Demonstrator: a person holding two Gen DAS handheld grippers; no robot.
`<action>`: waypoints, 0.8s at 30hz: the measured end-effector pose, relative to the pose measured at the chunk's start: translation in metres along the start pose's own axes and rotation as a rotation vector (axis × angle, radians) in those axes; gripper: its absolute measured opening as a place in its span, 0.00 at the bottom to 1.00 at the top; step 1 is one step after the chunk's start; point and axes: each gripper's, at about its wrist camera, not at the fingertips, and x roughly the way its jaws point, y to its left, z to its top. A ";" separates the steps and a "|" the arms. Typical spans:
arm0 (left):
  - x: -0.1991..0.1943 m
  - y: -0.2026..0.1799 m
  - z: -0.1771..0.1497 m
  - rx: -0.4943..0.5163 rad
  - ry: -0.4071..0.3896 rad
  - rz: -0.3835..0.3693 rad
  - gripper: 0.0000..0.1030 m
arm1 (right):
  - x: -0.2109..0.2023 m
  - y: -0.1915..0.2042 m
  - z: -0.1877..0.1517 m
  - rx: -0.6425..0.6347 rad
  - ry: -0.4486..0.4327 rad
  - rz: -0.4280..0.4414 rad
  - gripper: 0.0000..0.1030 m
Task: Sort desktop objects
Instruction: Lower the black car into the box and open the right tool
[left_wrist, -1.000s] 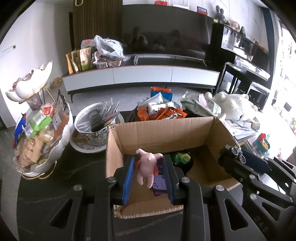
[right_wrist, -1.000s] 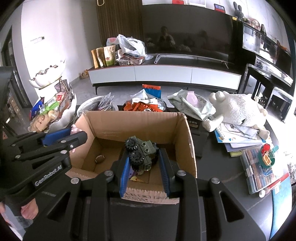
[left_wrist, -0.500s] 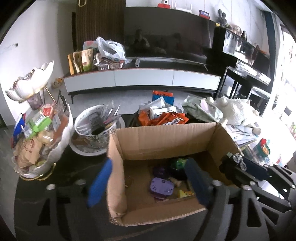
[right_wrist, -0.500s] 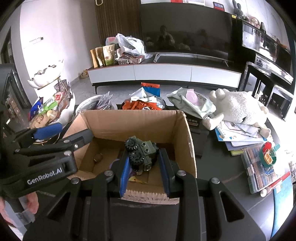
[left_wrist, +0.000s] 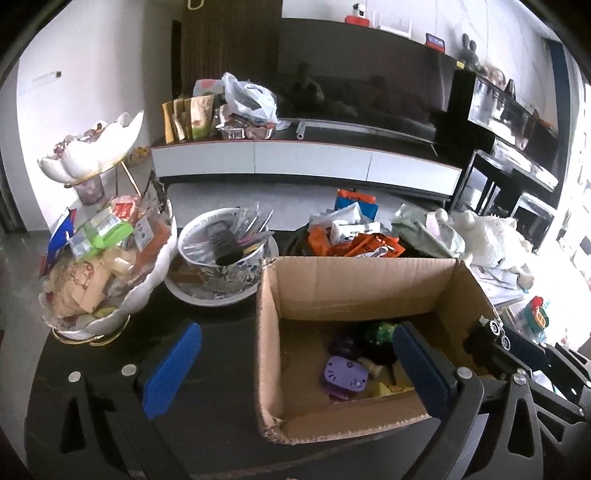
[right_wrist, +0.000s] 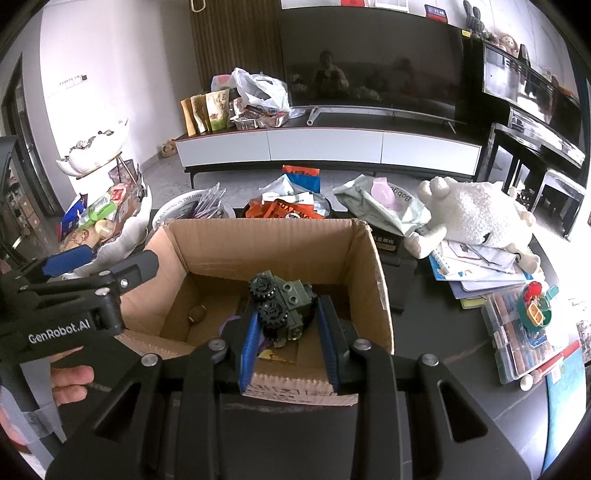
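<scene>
While your right gripper clamps a green block-built toy truck over the cardboard box, your left gripper stands spread to its widest across the box's left wall, its jaws having just been opening and with nothing between the pads but cardboard and air.

From the right wrist view, the truck sits directly above the box's open mouth, inside the near rim and somewhat right of the box's centre. Its two black wheels face left and up toward the box's far wall, and the truck's long axis runs roughly away from you, along the fingers, so the blue pads press on its two flanks. Whether the truck's underside touches anything inside the box cannot be told; it appears to hang above the floor.

Your right hand is therefore the one that matters for the coming move: the thing it carries already lies over the box, and a simple parting of the fingers looks enough to let it fall inside. Expect it to land near the box's right half, on or beside the purple toy and green toy already lying on the floor there.

Your left gripper, empty, straddles the box's left wall, one pad outside the box over the dark table, the other inside it. Beyond the box's far wall lie orange snack packets.
</scene>
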 end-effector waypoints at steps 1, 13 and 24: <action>0.000 0.001 -0.001 0.002 -0.001 0.003 0.99 | 0.000 0.001 0.000 -0.001 0.001 0.000 0.26; 0.000 0.009 -0.003 -0.002 0.002 0.013 0.99 | 0.014 0.005 0.001 -0.025 0.027 -0.017 0.26; 0.000 0.014 -0.003 -0.019 0.002 0.025 0.99 | 0.009 0.009 0.002 -0.037 -0.019 -0.012 0.99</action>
